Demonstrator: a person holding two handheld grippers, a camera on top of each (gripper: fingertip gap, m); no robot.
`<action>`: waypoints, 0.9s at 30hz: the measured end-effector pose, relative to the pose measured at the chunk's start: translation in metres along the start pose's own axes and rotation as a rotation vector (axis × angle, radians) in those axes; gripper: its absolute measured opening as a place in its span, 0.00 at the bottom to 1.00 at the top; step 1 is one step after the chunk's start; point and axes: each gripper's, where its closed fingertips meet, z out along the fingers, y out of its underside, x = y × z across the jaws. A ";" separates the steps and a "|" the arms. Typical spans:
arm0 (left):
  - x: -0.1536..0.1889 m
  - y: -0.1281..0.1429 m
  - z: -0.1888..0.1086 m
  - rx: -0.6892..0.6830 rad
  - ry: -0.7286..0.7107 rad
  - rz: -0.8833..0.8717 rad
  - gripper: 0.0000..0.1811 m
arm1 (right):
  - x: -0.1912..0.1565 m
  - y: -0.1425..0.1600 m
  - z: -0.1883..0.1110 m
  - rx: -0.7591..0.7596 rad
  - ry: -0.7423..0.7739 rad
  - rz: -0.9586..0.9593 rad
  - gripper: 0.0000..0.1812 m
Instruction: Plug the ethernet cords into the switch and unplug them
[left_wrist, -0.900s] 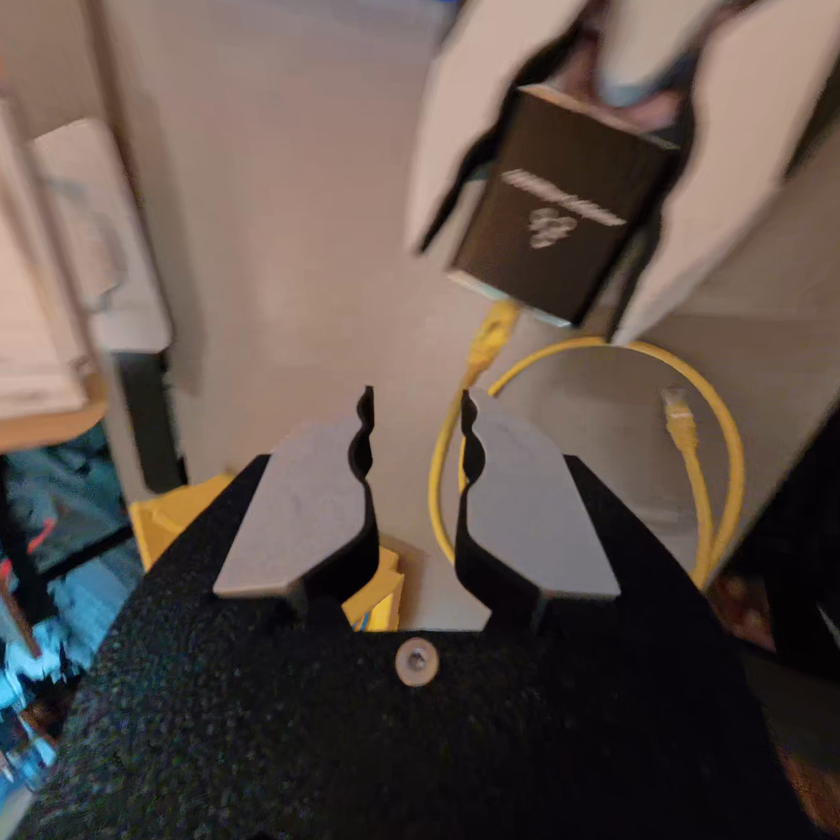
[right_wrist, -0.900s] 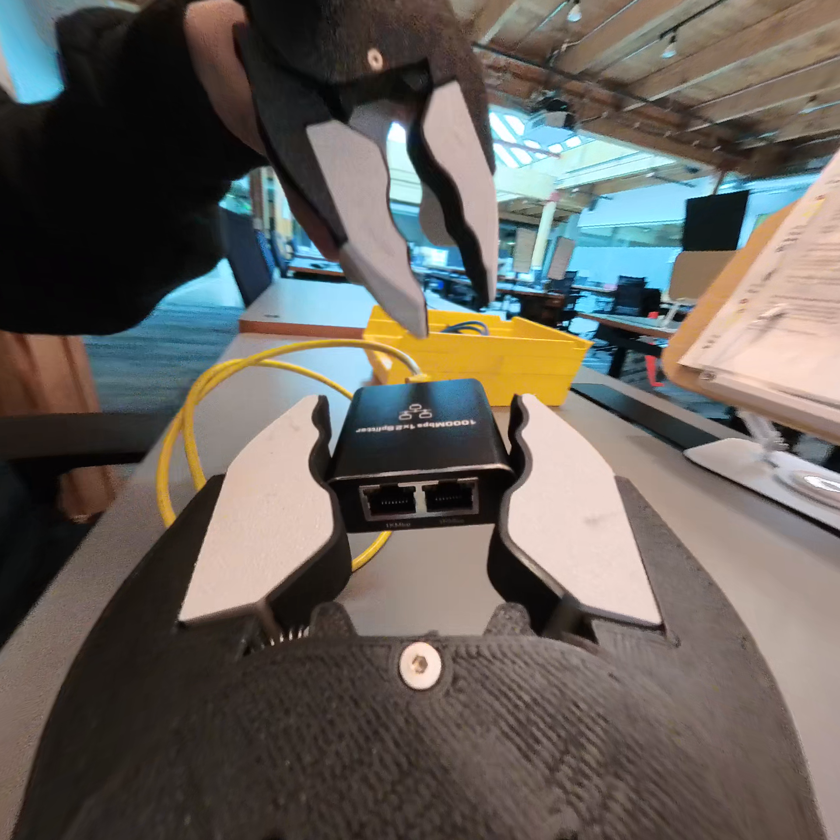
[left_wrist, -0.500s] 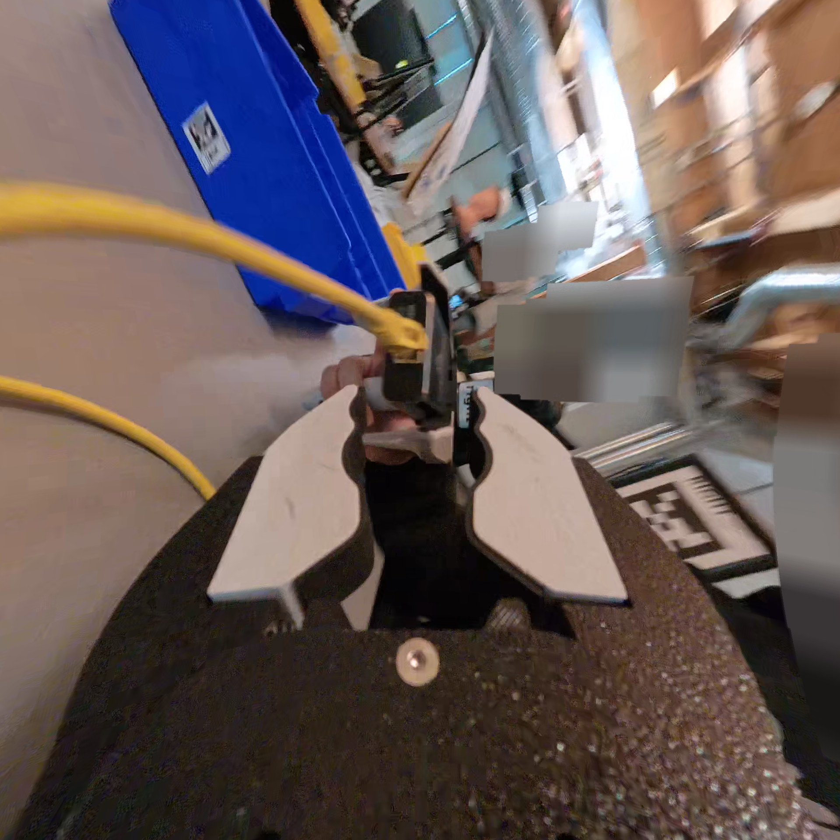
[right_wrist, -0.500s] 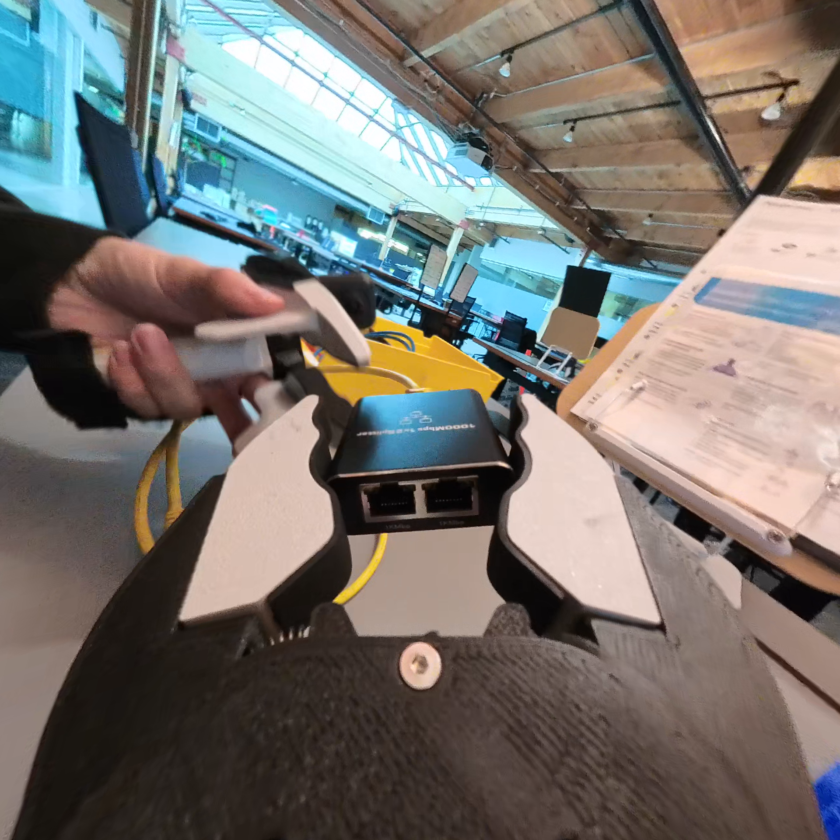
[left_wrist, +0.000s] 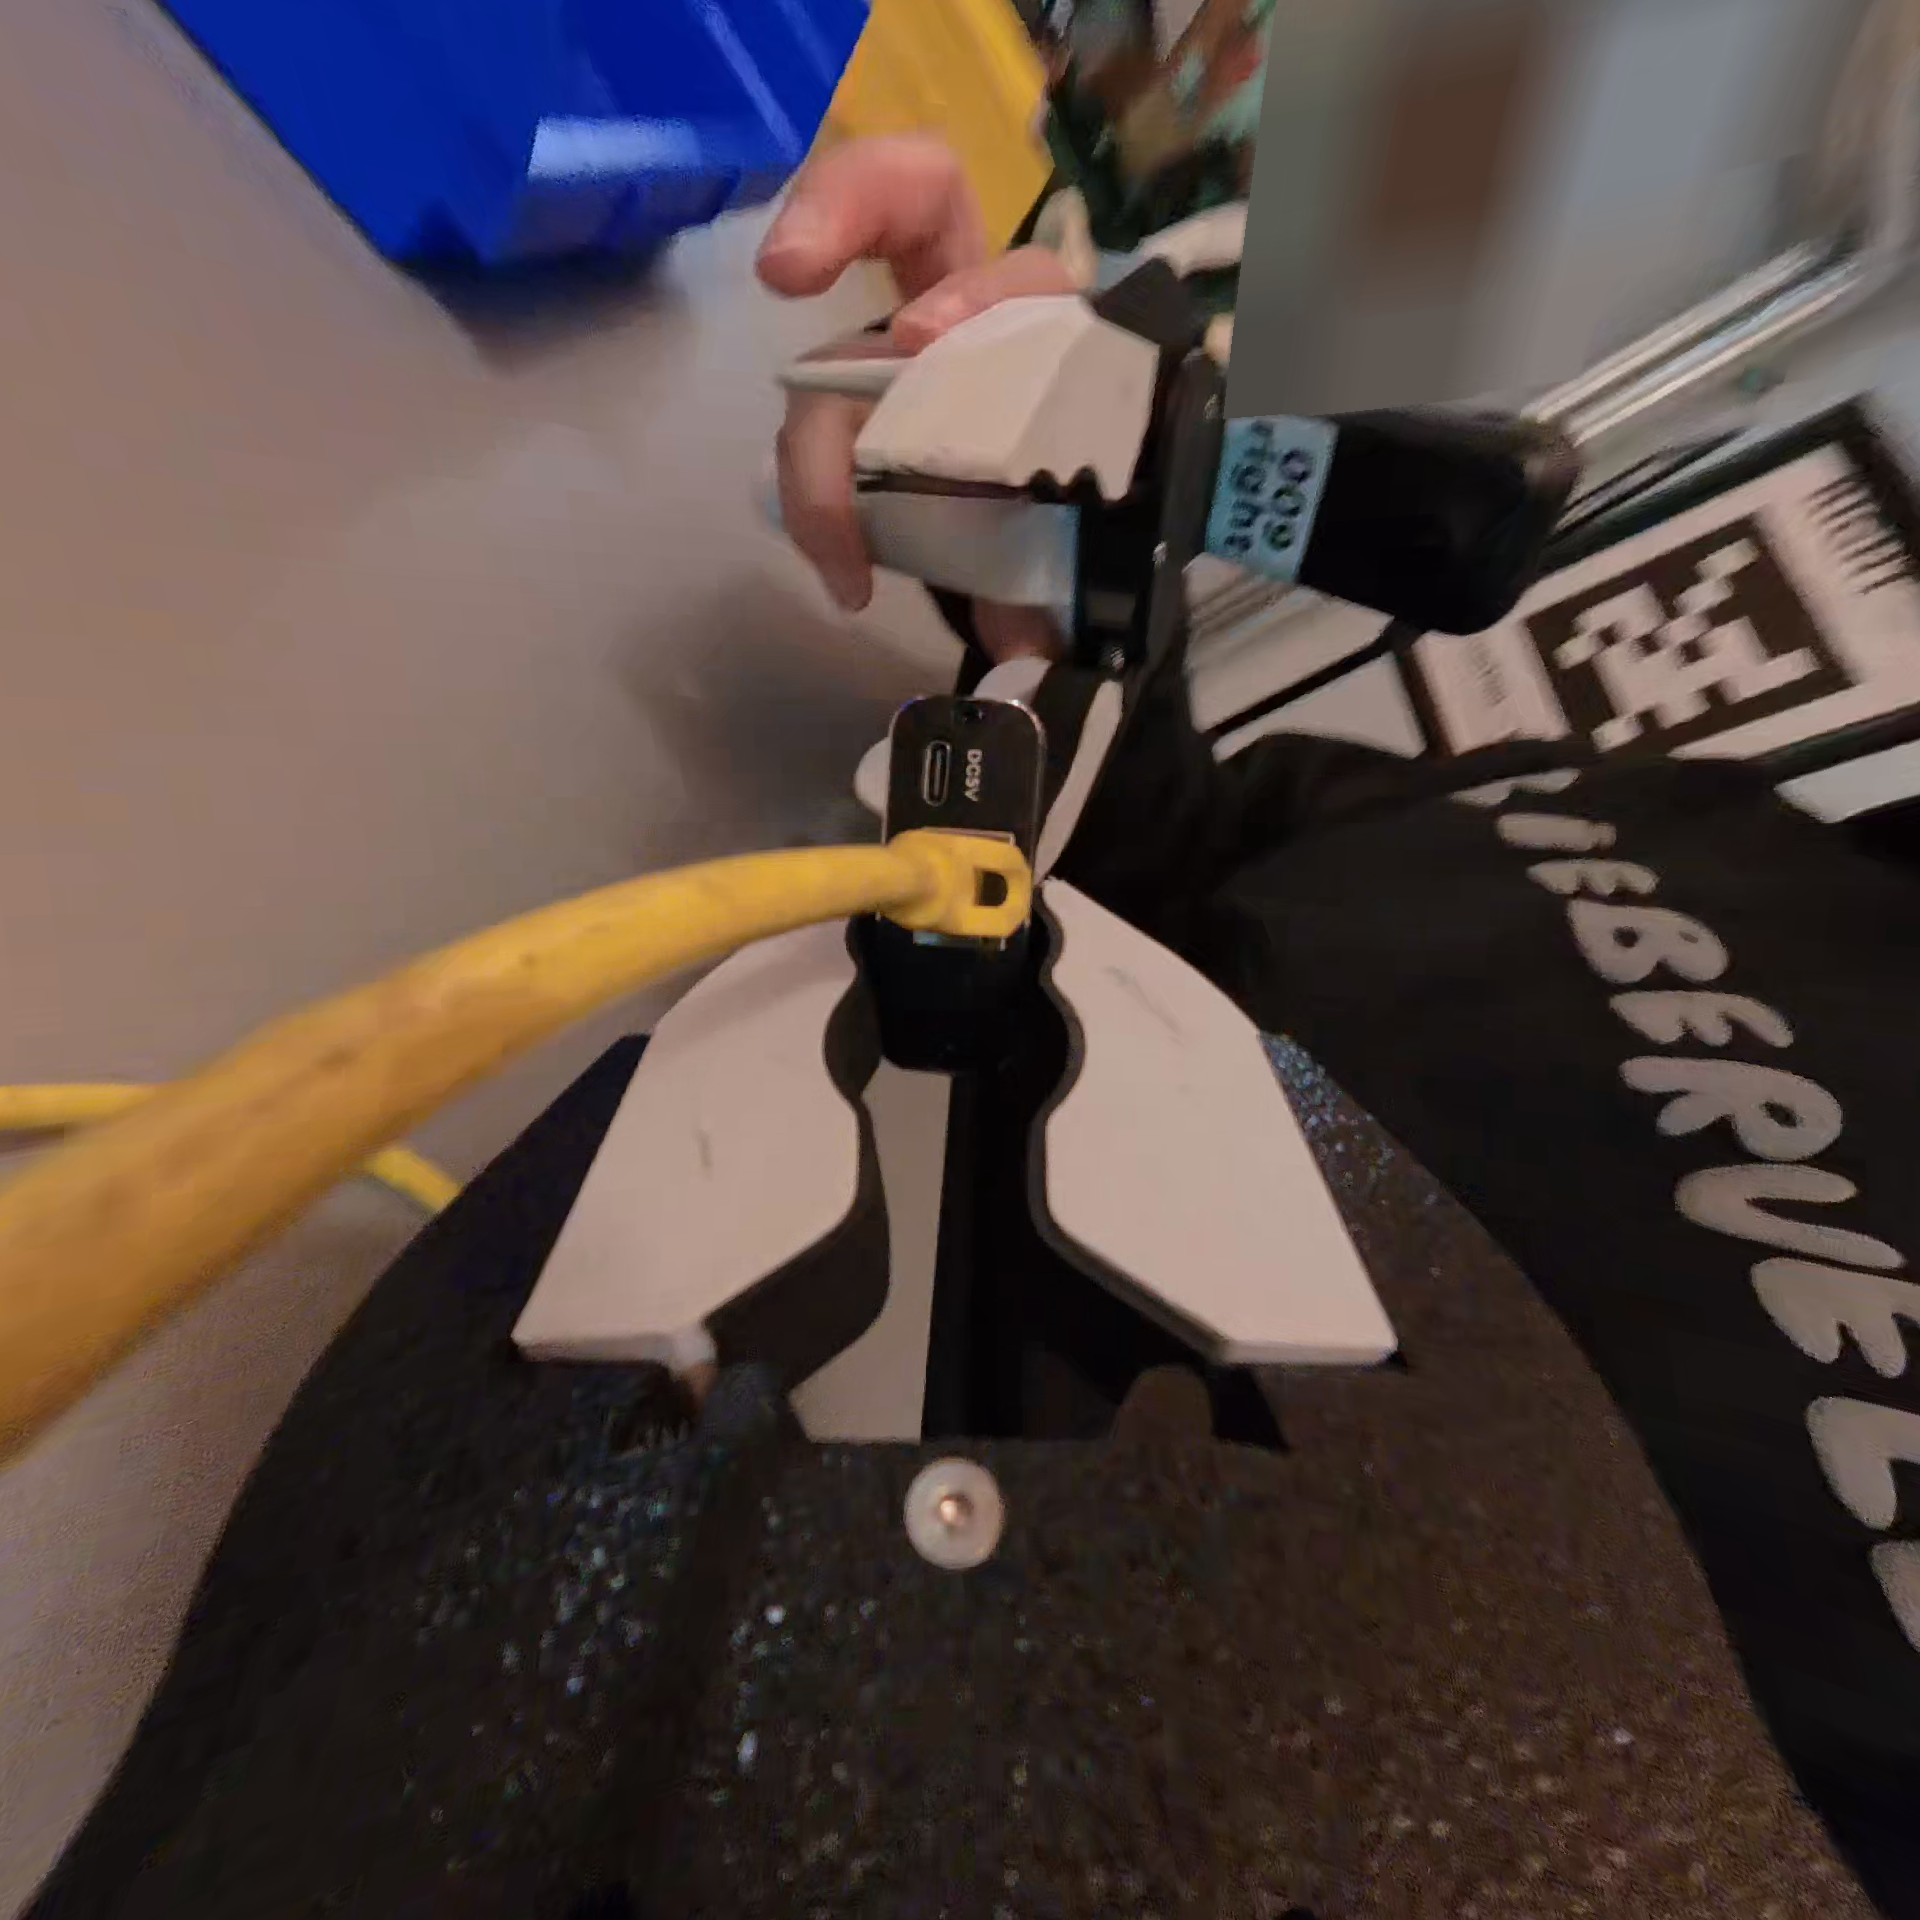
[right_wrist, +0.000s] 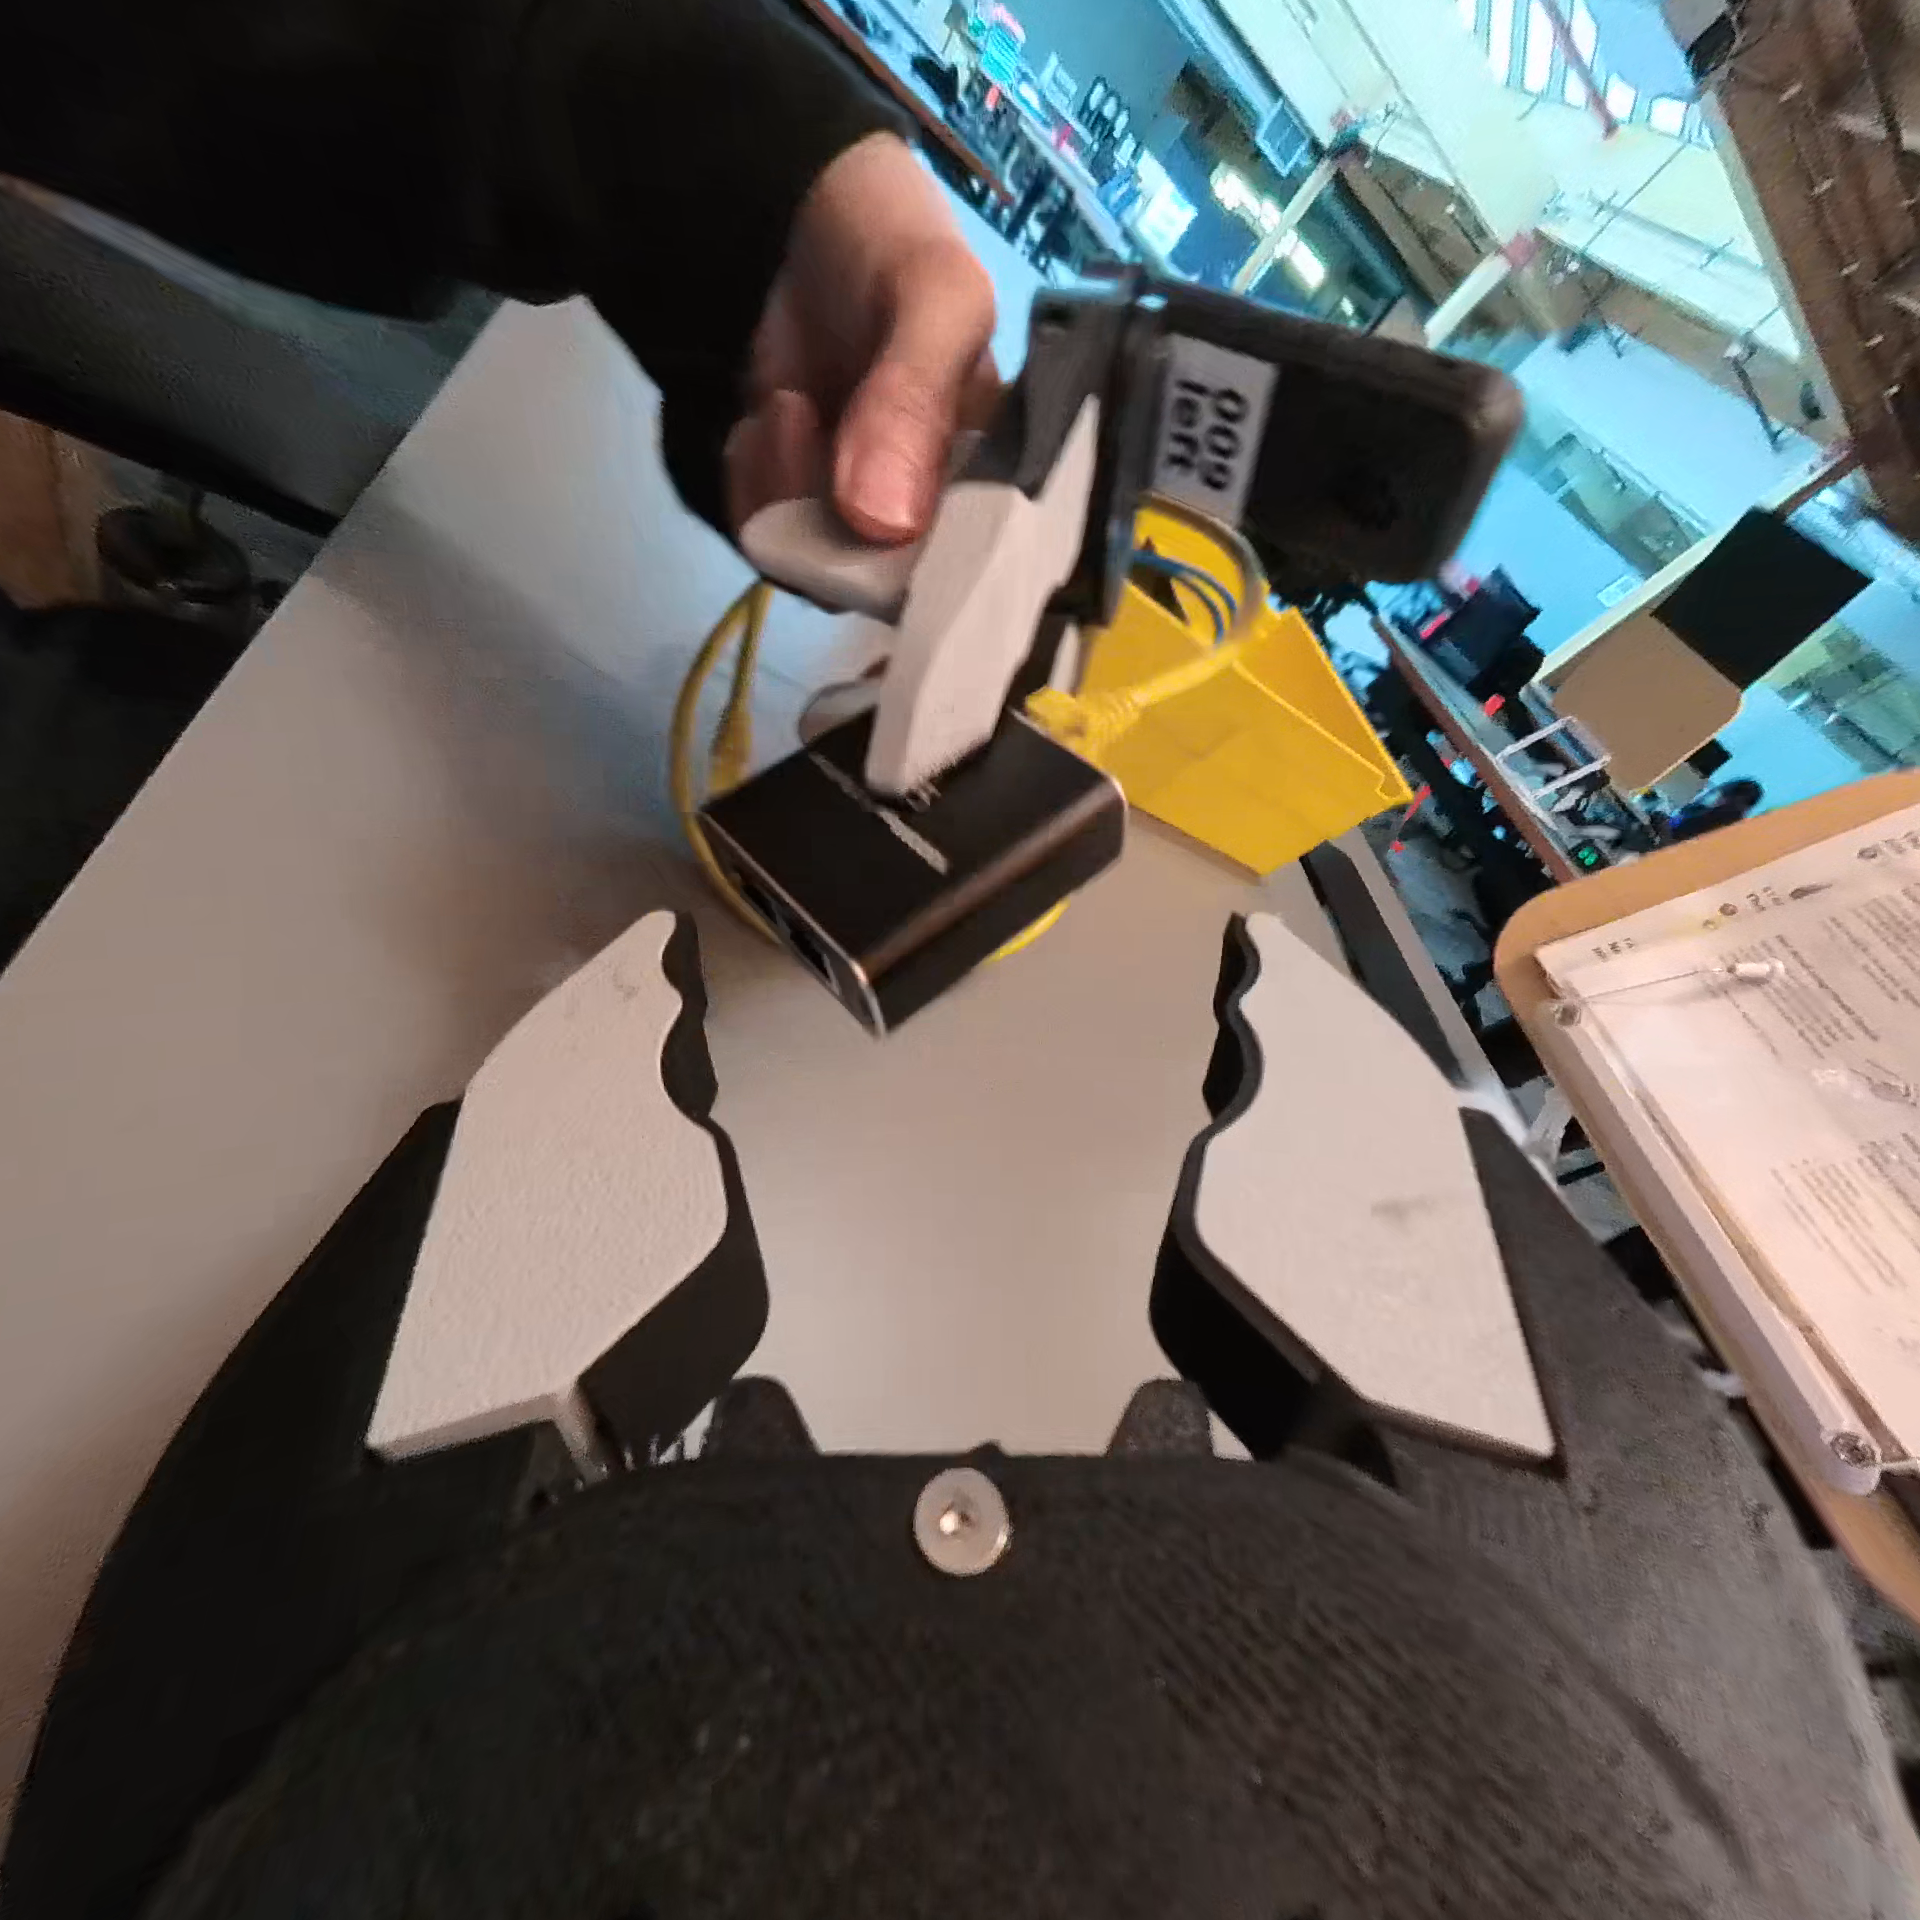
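The black switch (left_wrist: 961, 821) stands on edge between my left gripper's (left_wrist: 948, 935) fingertips, which are shut on it. A yellow ethernet cord (left_wrist: 468, 997) runs from the left, and its plug (left_wrist: 956, 888) sits in the switch's near end. In the right wrist view the switch (right_wrist: 914, 862) hangs tilted just above the grey table (right_wrist: 312, 883), pinched from above by the left gripper's fingers (right_wrist: 956, 665). My right gripper (right_wrist: 956, 935) is open and empty, a short way back from the switch. The cord's loop (right_wrist: 691, 707) and its free plug (right_wrist: 732, 738) lie on the table behind.
A yellow bin (right_wrist: 1247, 748) with cables stands behind the switch. A clipboard with papers (right_wrist: 1714, 1091) leans at the right. A blue bin (left_wrist: 520, 114) sits at the table's far side. A black-and-white marker board (left_wrist: 1683, 623) lies near the person's black sweater (left_wrist: 1662, 1143).
My right gripper has opened, let go of the switch and drawn back. My left gripper has swung round, come in from above and shut on the switch, which is now tilted.
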 end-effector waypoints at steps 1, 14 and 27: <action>-0.002 -0.001 -0.003 -0.054 -0.048 0.005 0.14 | -0.001 -0.004 0.003 0.011 0.004 -0.023 0.51; -0.032 -0.068 -0.015 -0.036 -0.551 0.174 0.27 | 0.065 0.042 0.001 -0.395 0.518 -0.095 0.41; -0.056 -0.058 0.009 0.266 -0.814 0.175 0.38 | 0.065 0.031 0.007 -0.575 0.637 -0.402 0.40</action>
